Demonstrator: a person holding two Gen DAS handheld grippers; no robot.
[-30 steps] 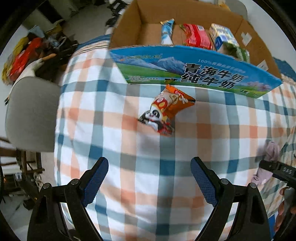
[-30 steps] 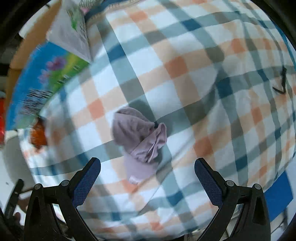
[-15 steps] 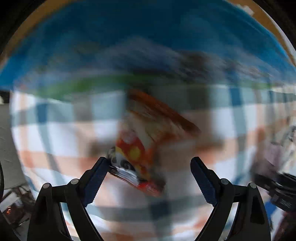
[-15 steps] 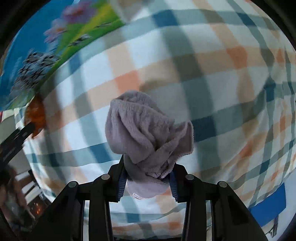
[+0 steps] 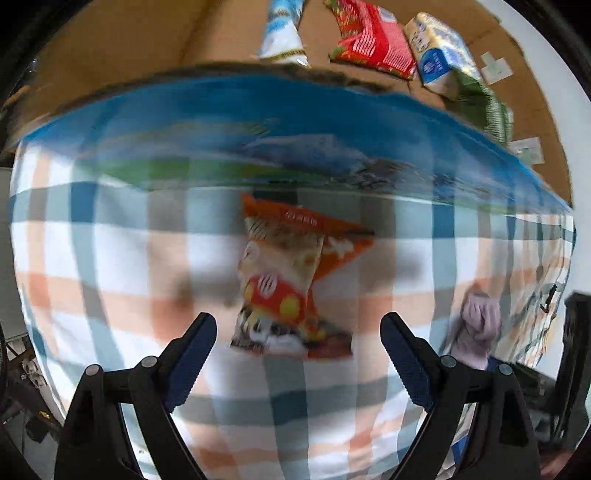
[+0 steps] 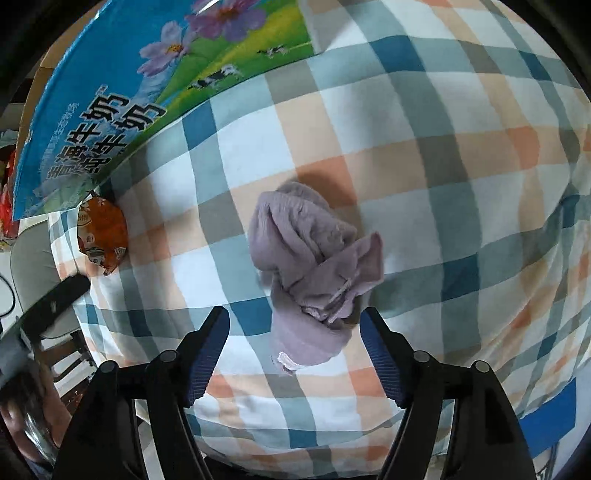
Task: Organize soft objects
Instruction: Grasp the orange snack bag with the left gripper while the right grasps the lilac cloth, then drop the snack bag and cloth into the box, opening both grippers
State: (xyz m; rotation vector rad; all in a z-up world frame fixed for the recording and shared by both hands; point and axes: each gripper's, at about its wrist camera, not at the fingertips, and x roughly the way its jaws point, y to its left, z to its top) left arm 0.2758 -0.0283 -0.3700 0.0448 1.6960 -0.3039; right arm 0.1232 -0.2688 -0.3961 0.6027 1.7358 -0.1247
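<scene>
An orange snack bag (image 5: 291, 280) lies on the checked cloth just in front of the blue milk carton box (image 5: 295, 147). My left gripper (image 5: 299, 343) is open with the bag's near end between its fingertips. A crumpled lilac cloth (image 6: 310, 273) lies on the checked cloth; my right gripper (image 6: 293, 336) is open around its near end. The lilac cloth also shows at the right of the left wrist view (image 5: 478, 328), and the snack bag at the left of the right wrist view (image 6: 101, 234).
The open box holds several packets: a red one (image 5: 373, 40), a blue-and-white one (image 5: 439, 55) and a pale blue one (image 5: 282, 33). The box's printed flap (image 6: 122, 103) lies left of the lilac cloth. A grey chair (image 6: 29, 266) stands past the table's left edge.
My right gripper was shut on the lilac cloth half a second ago and has opened; the cloth now lies on the table. My left gripper has closed in on the snack bag.
</scene>
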